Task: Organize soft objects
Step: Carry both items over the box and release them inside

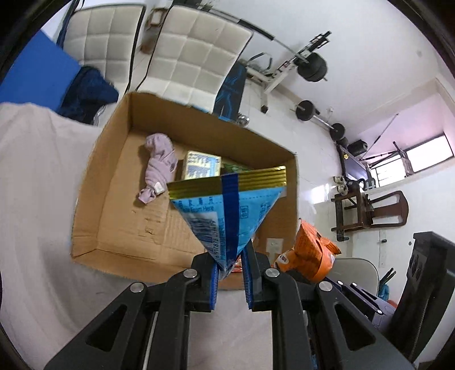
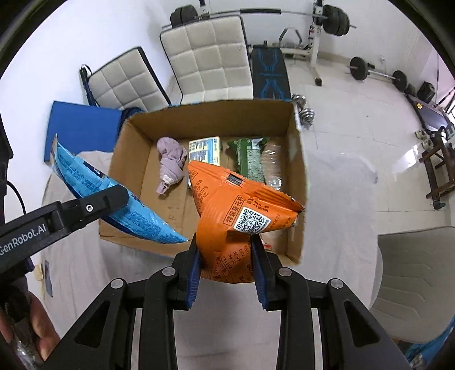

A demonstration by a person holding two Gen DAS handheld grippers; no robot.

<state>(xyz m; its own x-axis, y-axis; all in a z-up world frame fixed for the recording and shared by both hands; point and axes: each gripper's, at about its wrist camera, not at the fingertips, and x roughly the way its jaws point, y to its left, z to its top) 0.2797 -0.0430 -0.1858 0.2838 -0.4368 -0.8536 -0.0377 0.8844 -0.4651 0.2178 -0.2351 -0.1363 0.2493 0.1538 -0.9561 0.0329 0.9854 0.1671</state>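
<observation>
My left gripper [image 1: 231, 267] is shut on a blue snack bag [image 1: 227, 210] with a gold top seal, held over the near edge of an open cardboard box [image 1: 113, 182]. My right gripper [image 2: 226, 253] is shut on an orange snack bag [image 2: 227, 210], held above the box's near wall [image 2: 295, 227]. The blue bag [image 2: 125, 210] and the left gripper show at the left of the right wrist view. The orange bag [image 1: 312, 250] shows at the right of the left wrist view. Inside the box lie a lilac cloth [image 2: 170, 165], a yellow-blue carton [image 2: 204, 149], a green pack [image 2: 250, 159] and a clear packet [image 2: 273, 165].
The box stands on a table under a pale cloth [image 2: 335, 227]. White padded chairs [image 2: 210, 59] and a blue board [image 2: 82, 128] stand behind it. Gym weights [image 2: 335, 20] line the far wall. A grey chair [image 2: 418, 279] is at the right.
</observation>
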